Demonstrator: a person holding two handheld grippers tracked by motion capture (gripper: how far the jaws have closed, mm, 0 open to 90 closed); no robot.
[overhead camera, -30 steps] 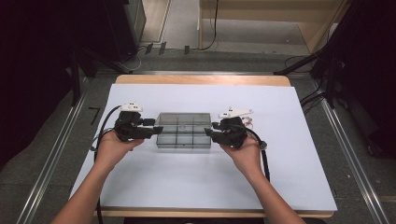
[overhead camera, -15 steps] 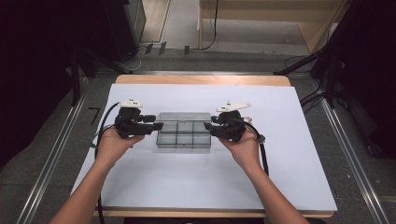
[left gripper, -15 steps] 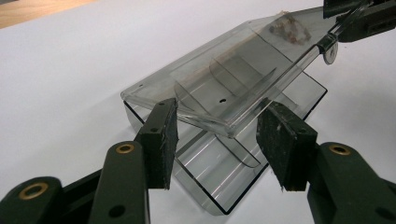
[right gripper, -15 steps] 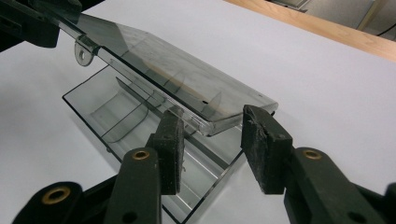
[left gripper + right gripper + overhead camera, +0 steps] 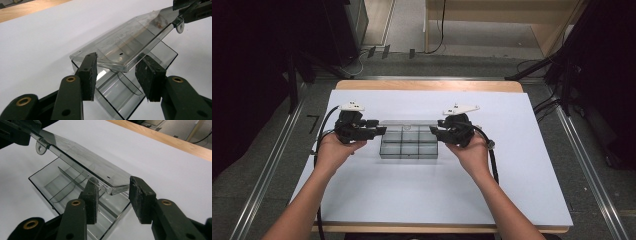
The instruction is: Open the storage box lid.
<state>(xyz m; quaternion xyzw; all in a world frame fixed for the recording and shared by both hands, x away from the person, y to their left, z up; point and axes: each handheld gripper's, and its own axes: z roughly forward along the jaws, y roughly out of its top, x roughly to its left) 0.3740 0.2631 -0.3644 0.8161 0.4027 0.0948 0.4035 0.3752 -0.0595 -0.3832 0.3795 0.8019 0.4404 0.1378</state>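
Observation:
A clear plastic compartment box lies on the white tabletop. Its hinged clear lid is tilted up off the box. My left gripper holds the lid's left end and my right gripper the right end. In the left gripper view the lid reaches between the pads of the left gripper. Those jaws have just been closing and now press on it above the box. In the right gripper view the right gripper is shut on the other end of the lid.
The box's compartments look empty. A wooden strip runs along the table's far edge. Cables trail from both grippers beside the forearms. Dark stands and floor rails flank the table.
Both grippers have shifted slightly toward the far side of the table. The lid, flat on the box earlier, now stands raised between them.

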